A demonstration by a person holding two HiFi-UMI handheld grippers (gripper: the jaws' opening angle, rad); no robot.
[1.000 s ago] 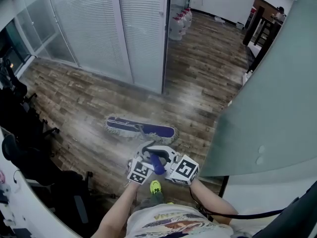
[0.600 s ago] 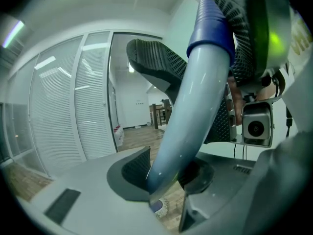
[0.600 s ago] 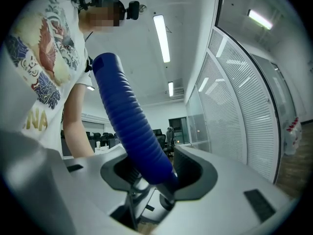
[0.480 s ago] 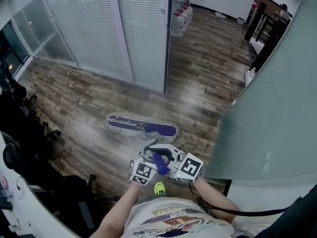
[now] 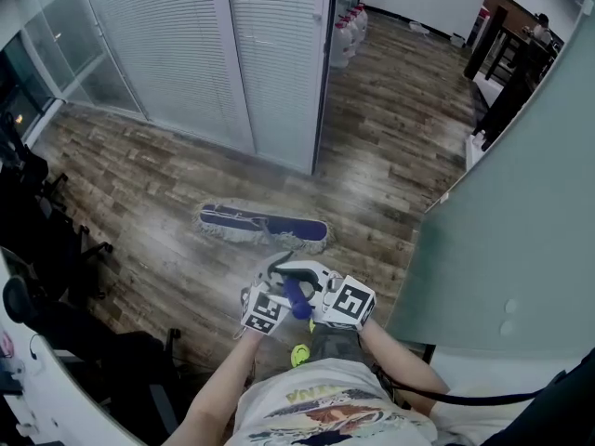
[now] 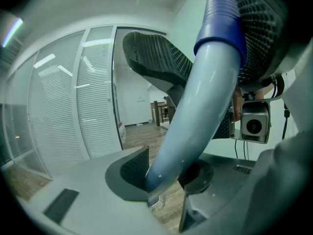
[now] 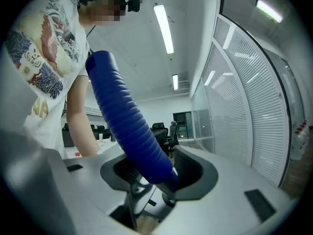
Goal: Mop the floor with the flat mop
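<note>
The flat mop's head [image 5: 263, 226], blue with a white fringe, lies flat on the wood floor [image 5: 390, 128] ahead of me. Its handle runs back to my hands, ending in a ribbed dark-blue grip [image 5: 296, 297]. My left gripper [image 5: 276, 284] is shut on the pale-blue pole [image 6: 195, 121], which crosses between its jaws [image 6: 200, 67]. Just behind it, my right gripper [image 5: 316, 282] is shut on the ribbed grip [image 7: 129, 126], which sits between its pads [image 7: 156, 166]. The two grippers are side by side, close to my body.
A glass partition with white blinds [image 5: 186, 54] stands beyond the mop head. Several water bottles [image 5: 346, 40] stand past its end. Dark office chairs [image 5: 42, 249] line the left. A grey-green panel [image 5: 507, 203] rises on the right, and my yellow-green shoe [image 5: 297, 353] is below the grippers.
Both grippers and the handle have moved forward together. The mop head has slid over the floor toward the blinds partition. Both grips are unchanged.
</note>
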